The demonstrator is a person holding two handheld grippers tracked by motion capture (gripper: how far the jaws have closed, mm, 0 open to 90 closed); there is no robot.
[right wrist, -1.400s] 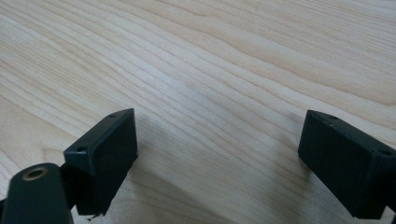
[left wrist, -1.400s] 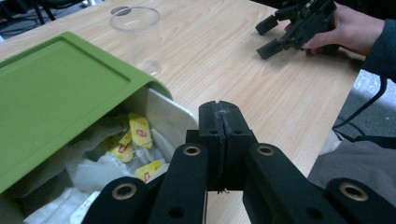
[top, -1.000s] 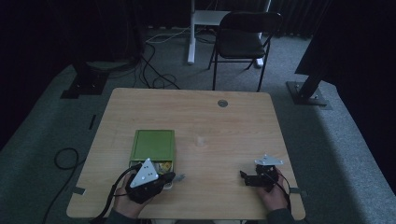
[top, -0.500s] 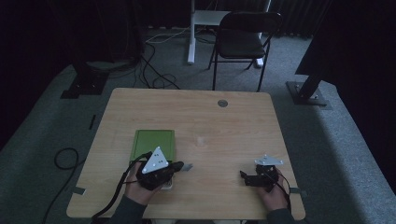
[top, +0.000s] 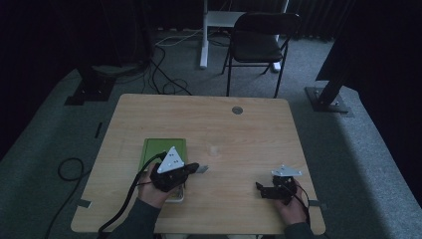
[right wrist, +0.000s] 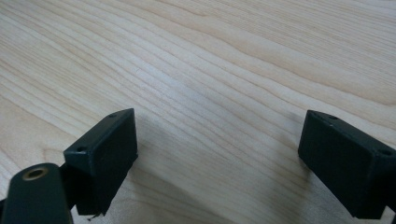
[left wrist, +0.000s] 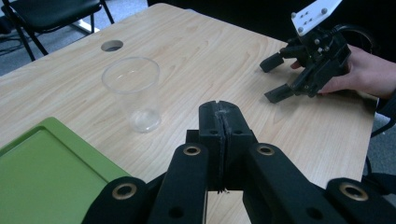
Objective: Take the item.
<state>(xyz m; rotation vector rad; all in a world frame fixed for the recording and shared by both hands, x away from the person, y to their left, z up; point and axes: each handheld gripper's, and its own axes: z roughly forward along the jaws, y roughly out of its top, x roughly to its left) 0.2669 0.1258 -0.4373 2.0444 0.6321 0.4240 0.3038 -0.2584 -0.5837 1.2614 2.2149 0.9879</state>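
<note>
Left gripper view: left tool together by clear plastic cup; right tool apart.

left gripper jaws pressed together | clear cup upright (empty) | green tray beside

Left gripper: black, two flat jaws on linked arms with brass-coloured rivets.
Right gripper: black, blocky square-ended jaws, small screw holes, one brass rivet at 7 o'clock.
Top plates: pale grey, three-cornered, dotted with small holes.
Cable: black, trailing.
Sleeves: dark grey.
</note>
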